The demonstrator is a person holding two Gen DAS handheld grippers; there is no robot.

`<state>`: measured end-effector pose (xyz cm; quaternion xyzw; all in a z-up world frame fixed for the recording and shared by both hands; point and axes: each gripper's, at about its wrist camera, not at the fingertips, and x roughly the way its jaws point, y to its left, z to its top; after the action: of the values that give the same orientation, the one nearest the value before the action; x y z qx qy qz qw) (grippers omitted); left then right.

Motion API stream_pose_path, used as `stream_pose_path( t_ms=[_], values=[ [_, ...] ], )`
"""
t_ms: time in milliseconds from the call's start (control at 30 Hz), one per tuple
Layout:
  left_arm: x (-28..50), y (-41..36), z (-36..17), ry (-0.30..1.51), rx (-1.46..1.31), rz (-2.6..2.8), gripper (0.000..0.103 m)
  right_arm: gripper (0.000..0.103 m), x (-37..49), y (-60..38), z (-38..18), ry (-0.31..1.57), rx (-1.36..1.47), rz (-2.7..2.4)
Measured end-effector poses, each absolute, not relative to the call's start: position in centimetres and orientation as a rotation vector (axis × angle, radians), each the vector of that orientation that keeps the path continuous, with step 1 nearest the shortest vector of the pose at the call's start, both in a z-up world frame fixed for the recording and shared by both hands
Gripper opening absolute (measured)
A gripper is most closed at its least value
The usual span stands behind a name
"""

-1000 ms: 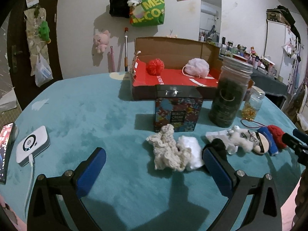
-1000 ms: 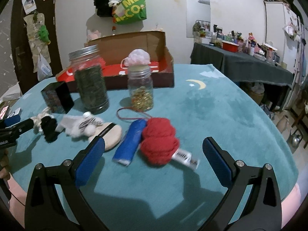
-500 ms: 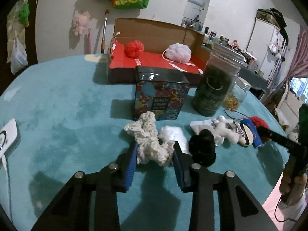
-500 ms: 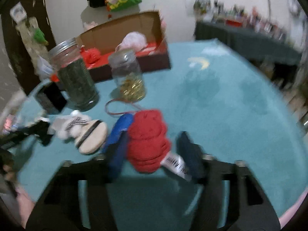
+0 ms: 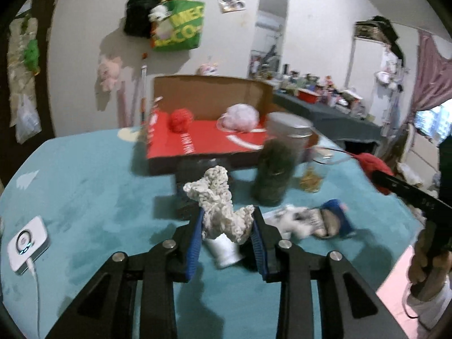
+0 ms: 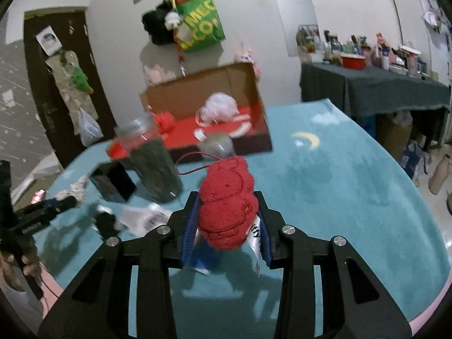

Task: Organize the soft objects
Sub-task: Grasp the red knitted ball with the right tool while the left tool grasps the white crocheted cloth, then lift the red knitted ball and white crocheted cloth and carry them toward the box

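My left gripper [image 5: 227, 227] is shut on a cream knitted soft piece [image 5: 219, 203] and holds it above the teal table [image 5: 84, 186]. My right gripper [image 6: 228, 223] is shut on a red knitted soft toy [image 6: 227, 203] with a white tag, lifted off the table. An open cardboard box with a red floor [image 5: 203, 141] stands at the back, holding a red pom-pom [image 5: 180, 120] and a pale pink mesh puff [image 5: 240, 117]. The box also shows in the right wrist view [image 6: 223, 124]. A white soft item [image 5: 223, 250] lies under the left fingers.
A tall jar of dark contents [image 5: 278, 166] and a small jar [image 5: 313, 175] stand before the box, beside a dark printed tin [image 6: 113, 180]. A small plush and a blue item [image 5: 336, 220] lie right. A white charger [image 5: 26, 240] lies left.
Both grippers closed from wide open onto their soft items and lifted them: the left took the cream knitted piece, the right the red knitted toy. Both views rose and tilted.
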<state>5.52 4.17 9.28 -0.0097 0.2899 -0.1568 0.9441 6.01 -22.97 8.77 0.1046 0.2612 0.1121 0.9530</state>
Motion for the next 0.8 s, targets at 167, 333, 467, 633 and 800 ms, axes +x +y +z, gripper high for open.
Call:
stream_pose_path(
  t_ms=[167, 333, 467, 633, 800],
  values=[
    [6.3, 1.1, 9.3, 0.590, -0.016, -0.412, 0.034, 0.035, 6.2, -21.1, 9.7, 0.500, 0.227, 0.307],
    [7.4, -0.9, 7.8, 0.640, -0.020, -0.452, 0.034, 0.035, 7.1, -18.8, 8.5, 0.527, 0.217, 0.355],
    [8.3, -1.2, 6.7, 0.678, -0.043, -0.457, 0.034, 0.035, 7.8, -17.8, 7.3, 0.564, 0.213, 0.368],
    [8.6, -1.1, 5.9, 0.699, -0.056, -0.450, 0.034, 0.035, 8.5, -17.3, 5.8, 0.612, 0.232, 0.383],
    [8.6, -1.0, 5.7, 0.701, -0.057, -0.448, 0.034, 0.035, 8.6, -17.0, 5.2, 0.633, 0.241, 0.389]
  ],
)
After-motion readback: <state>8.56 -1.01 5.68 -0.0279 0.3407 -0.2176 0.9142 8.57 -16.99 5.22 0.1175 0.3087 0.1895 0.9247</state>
